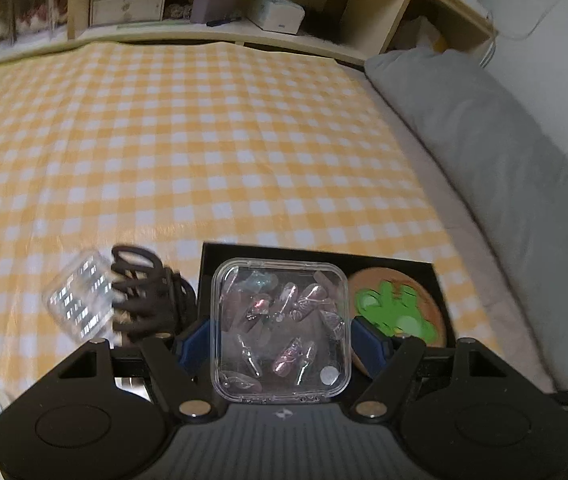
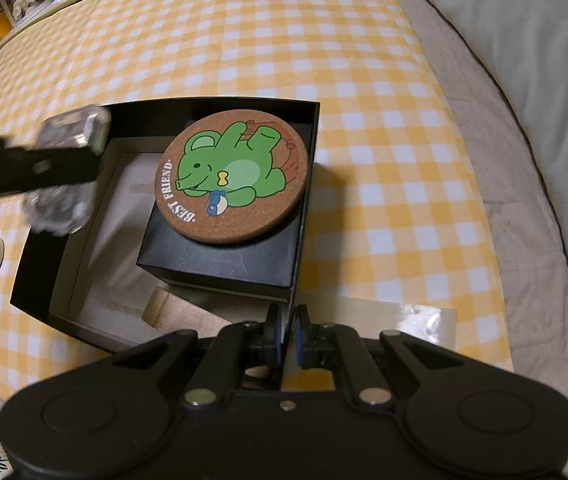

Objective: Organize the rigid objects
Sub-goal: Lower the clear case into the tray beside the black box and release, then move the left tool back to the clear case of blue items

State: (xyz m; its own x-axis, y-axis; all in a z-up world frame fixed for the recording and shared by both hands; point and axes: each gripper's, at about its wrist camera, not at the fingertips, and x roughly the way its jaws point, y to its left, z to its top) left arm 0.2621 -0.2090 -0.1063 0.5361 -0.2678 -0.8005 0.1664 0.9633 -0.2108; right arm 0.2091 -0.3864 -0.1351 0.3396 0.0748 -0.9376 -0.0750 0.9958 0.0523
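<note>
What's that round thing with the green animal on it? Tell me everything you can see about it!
It is a flat round cork coaster, brown and speckled, printed with a green cartoon elephant lying on its back, wearing a yellow bow. White letters along its edge read "BEST FRIEND". It lies face up on a small black box that sits inside a bigger open black box. Its rim hangs slightly past the small box. No gripper touches it.

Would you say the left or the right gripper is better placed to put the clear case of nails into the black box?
Left: the left gripper already holds the clear case above the black box, whereas the right gripper is clamped on its wall.
</note>
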